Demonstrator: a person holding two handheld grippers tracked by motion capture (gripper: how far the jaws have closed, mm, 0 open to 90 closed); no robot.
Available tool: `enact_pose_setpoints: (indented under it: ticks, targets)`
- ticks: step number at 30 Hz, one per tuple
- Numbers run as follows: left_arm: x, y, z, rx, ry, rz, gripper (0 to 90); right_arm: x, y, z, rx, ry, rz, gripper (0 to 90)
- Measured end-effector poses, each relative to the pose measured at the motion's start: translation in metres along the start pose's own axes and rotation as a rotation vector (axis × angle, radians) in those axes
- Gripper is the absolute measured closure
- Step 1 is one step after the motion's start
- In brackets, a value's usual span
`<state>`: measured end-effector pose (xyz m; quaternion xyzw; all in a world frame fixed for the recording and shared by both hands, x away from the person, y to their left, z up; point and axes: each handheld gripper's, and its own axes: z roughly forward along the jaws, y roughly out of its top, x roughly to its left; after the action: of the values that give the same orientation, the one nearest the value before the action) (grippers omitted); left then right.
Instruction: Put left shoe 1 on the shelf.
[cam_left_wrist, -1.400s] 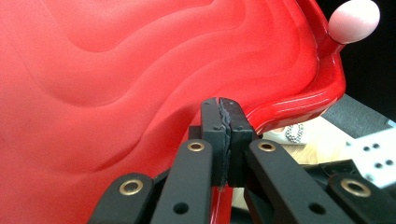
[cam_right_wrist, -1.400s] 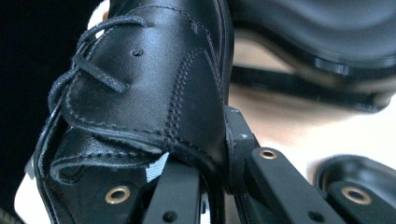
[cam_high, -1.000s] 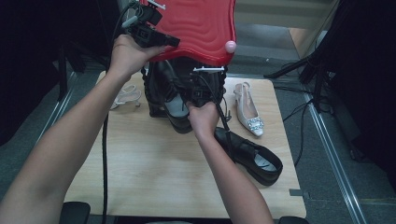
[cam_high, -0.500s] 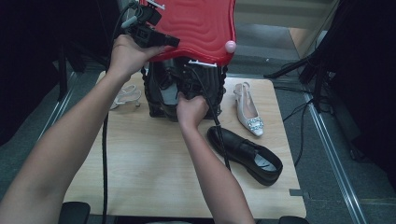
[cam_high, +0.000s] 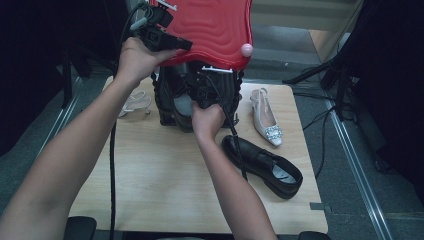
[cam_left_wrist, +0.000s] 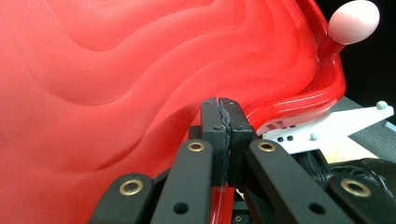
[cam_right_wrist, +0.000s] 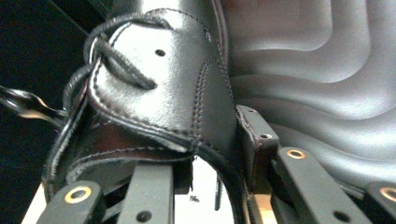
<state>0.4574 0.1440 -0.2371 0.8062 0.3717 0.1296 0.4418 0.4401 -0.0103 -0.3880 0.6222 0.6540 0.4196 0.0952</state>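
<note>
A light wooden table stands on dark grey carpet, metal rails running along the floor at both its sides. Black stands and cables crowd the floor at the right (the surroundings there fall into deep shadow). Light falls from above on the tabletop.

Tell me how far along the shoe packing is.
Done: the left gripper holds the red lid up. In hand: the right gripper, jaws just opening, straddles a black lace-up shoe inside the case. Left: black loafer, white slingback, beige sandal on the table.
</note>
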Motion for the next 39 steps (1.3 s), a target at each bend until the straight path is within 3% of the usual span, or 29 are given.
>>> enact_pose_setpoints:
  ticks: [3, 6, 12, 14, 18, 22, 24, 29, 30, 31, 37, 39]
  targets:
    - [0.000, 0.000, 0.000, 0.000, 0.001, -0.001, 90.0, 0.001, 0.001, -0.002, -0.021, 0.009, 0.018, 76.1]
    - [0.000, 0.000, 0.000, 0.000, 0.000, 0.000, 90.0, 0.006, 0.001, -0.002, -0.025, 0.019, 0.017, 71.6]
    - [0.000, 0.000, 0.000, -0.002, 0.001, 0.001, 90.0, 0.009, 0.000, -0.003, 0.015, 0.012, -0.044, 67.3]
    - [0.000, 0.000, 0.000, -0.001, 0.001, 0.003, 90.0, 0.010, -0.001, -0.002, 0.030, 0.014, -0.061, 62.0]
    - [0.000, 0.000, 0.000, 0.000, 0.005, 0.001, 89.9, 0.014, -0.005, -0.001, 0.045, 0.000, -0.108, 62.4]
    - [0.000, 0.000, 0.000, 0.000, 0.007, 0.001, 90.0, 0.013, -0.005, -0.001, 0.048, 0.003, -0.087, 67.5]
    - [0.000, 0.000, 0.000, -0.001, 0.008, 0.001, 89.9, 0.012, -0.005, -0.001, 0.046, -0.010, -0.058, 77.1]
    - [0.000, 0.000, 0.000, 0.001, 0.003, -0.001, 90.0, 0.006, 0.000, -0.005, -0.020, -0.001, 0.015, 83.2]
    - [0.000, 0.000, 0.000, 0.001, 0.003, 0.000, 89.9, 0.004, 0.002, -0.005, -0.033, -0.002, 0.015, 84.1]
    - [0.000, 0.000, 0.000, 0.000, 0.003, 0.000, 90.0, 0.004, 0.004, -0.005, -0.030, -0.003, 0.050, 84.5]
    - [0.001, -0.001, 0.000, -0.003, -0.003, -0.004, 90.0, 0.007, 0.004, -0.001, -0.068, -0.004, 0.076, 85.0]
    - [0.001, -0.001, -0.001, -0.004, -0.005, -0.003, 90.0, 0.010, 0.003, 0.004, -0.113, -0.006, 0.090, 84.1]
